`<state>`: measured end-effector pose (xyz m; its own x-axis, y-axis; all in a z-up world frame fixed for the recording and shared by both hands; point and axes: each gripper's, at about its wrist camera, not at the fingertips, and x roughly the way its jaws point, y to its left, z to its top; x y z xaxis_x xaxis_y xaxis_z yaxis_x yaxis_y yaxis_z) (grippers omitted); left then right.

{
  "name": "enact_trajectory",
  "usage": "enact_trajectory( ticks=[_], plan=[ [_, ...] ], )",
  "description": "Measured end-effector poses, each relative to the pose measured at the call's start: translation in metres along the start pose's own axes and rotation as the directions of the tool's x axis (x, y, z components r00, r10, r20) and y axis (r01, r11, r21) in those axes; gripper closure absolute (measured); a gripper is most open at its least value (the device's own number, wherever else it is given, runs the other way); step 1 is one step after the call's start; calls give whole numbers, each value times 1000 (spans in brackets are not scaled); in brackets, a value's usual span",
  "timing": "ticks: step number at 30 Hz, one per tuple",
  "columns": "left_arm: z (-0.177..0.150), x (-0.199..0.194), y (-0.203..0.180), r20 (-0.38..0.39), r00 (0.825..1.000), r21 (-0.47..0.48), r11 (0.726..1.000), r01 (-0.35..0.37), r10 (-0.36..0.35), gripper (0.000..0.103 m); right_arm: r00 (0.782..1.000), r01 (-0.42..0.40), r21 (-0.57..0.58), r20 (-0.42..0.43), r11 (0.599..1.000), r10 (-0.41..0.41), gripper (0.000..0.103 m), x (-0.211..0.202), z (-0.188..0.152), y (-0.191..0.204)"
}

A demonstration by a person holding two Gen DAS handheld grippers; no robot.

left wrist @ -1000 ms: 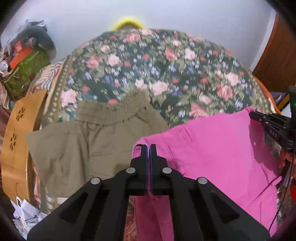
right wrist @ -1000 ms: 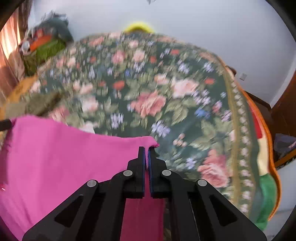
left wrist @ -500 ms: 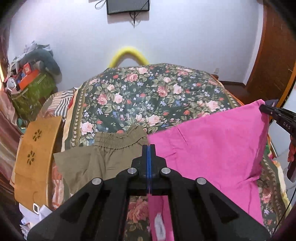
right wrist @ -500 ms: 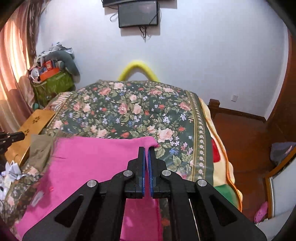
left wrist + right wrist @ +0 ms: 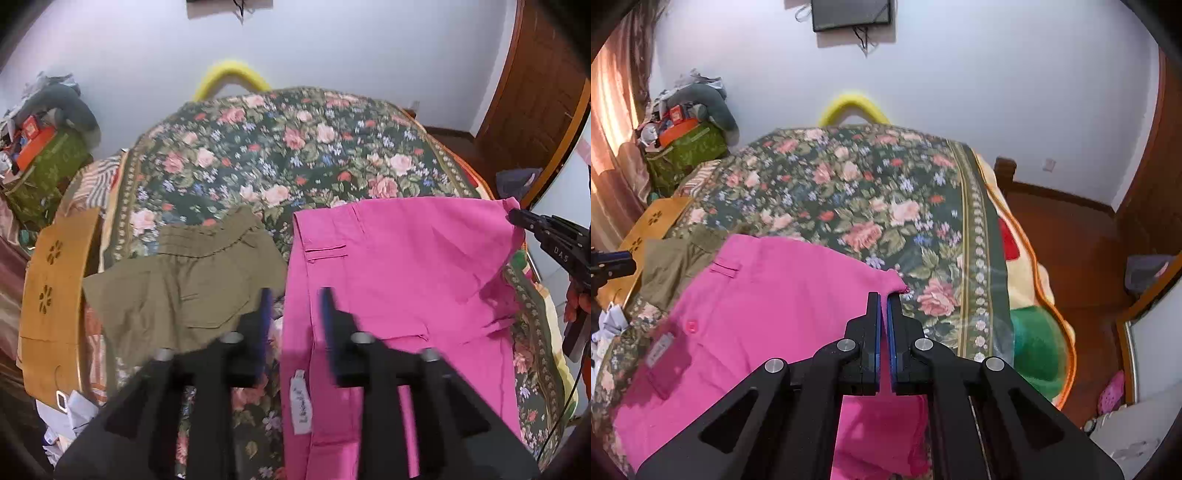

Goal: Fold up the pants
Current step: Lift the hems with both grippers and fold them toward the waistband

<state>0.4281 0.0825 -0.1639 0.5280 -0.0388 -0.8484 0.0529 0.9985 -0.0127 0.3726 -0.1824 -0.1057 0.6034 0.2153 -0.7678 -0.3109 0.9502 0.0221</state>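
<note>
Floral bedspread point(image 5: 295, 155) bears two pants, pink point(image 5: 406, 266) and olive point(image 5: 177, 288); right gripper point(image 5: 883, 295) clenches pink, left gripper point(image 5: 295, 295) opening, released.

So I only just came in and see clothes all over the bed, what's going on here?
A person with a handheld tool in each hand is folding the pink pants on the floral bedspread. The right tool is pinching one corner of the pants' upper edge. The left tool is opening, with nothing clamped between its pads; the fabric's left edge lies beneath it. A pair of olive pants lies flat beside the pink pair, untouched.
</note>
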Motion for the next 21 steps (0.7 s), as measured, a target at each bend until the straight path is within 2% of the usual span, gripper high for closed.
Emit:
enact_trajectory(
  ticks=[2, 4, 10, 13, 19, 21],
  plan=[
    [7, 16, -1, -4, 1000, -15, 1000, 1, -1, 52, 1000, -2, 0, -24, 1000, 2, 100, 15, -4, -5],
    [15, 35, -1, -24, 1000, -29, 1000, 10, -11, 49, 999, 3, -8, -40, 1000, -4, 100, 24, -9, -7],
    [43, 94, 8, -96, 993, -108, 992, 65, -75, 49, 997, -1, -44, -81, 999, -2, 100, 59, -19, -12],
    [53, 121, 12, -119, 990, -139, 989, 55, -72, 49, 997, -19, -51, -82, 999, 15, 100, 68, -21, -14],
    [62, 154, 20, -114, 984, -208, 972, 110, -136, 49, 996, -56, -54, -71, 997, 52, 99, 75, -23, -14],
    [64, 160, 15, -122, 977, -196, 969, 147, -173, 55, 996, -59, -47, -71, 997, 56, 99, 77, -24, -14]
  ],
)
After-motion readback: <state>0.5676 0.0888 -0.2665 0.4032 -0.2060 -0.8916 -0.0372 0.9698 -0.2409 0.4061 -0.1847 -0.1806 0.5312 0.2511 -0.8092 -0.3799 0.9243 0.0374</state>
